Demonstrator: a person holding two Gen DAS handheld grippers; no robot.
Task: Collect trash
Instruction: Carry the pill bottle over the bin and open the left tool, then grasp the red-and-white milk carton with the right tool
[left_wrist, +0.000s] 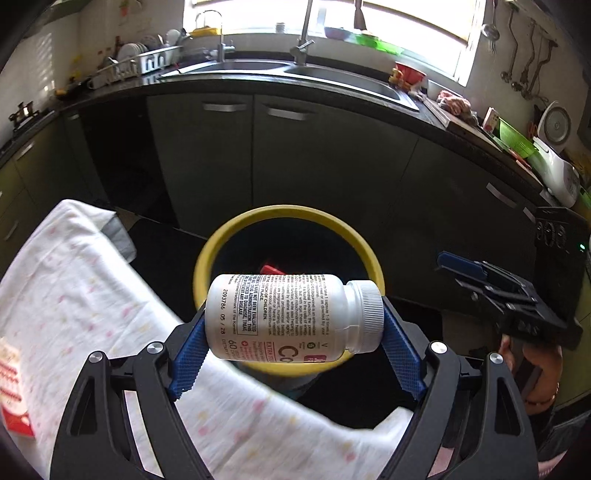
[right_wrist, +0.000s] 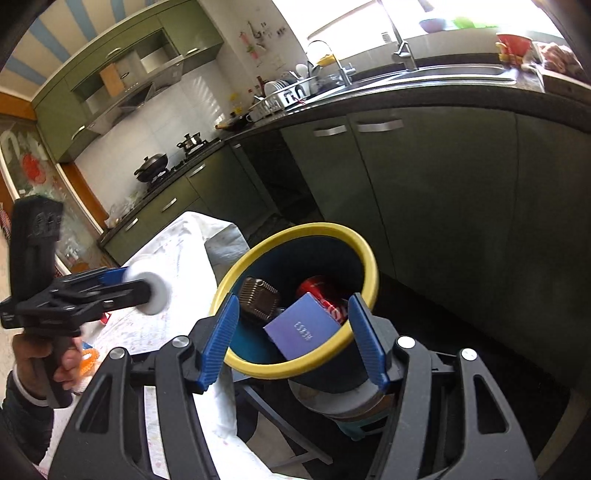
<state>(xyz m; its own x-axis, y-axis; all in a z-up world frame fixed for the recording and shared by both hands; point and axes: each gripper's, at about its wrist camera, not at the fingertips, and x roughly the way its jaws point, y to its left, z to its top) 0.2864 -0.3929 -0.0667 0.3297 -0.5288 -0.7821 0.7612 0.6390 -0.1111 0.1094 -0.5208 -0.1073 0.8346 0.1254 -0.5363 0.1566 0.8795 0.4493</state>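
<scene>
My left gripper (left_wrist: 293, 319) is shut on a white pill bottle (left_wrist: 280, 317), held sideways by its base and cap between the blue pads. The bottle hangs just in front of and above a dark bin with a yellow rim (left_wrist: 288, 212). In the right wrist view that same bottle (right_wrist: 155, 293) shows end-on in the left gripper (right_wrist: 136, 282), left of the bin (right_wrist: 295, 227). Inside the bin lie a red can (right_wrist: 325, 295), a purple box (right_wrist: 303, 328) and a brown ridged piece (right_wrist: 258, 299). My right gripper (right_wrist: 293, 299) stands open and empty before the bin.
A table with a white patterned cloth (left_wrist: 74, 295) runs along the bin's left side, with a red and white packet (left_wrist: 14, 398) on it. An orange thing (right_wrist: 88, 360) lies near the hand. Green cabinets (left_wrist: 207, 158) and a sink counter (left_wrist: 295, 74) stand behind the bin.
</scene>
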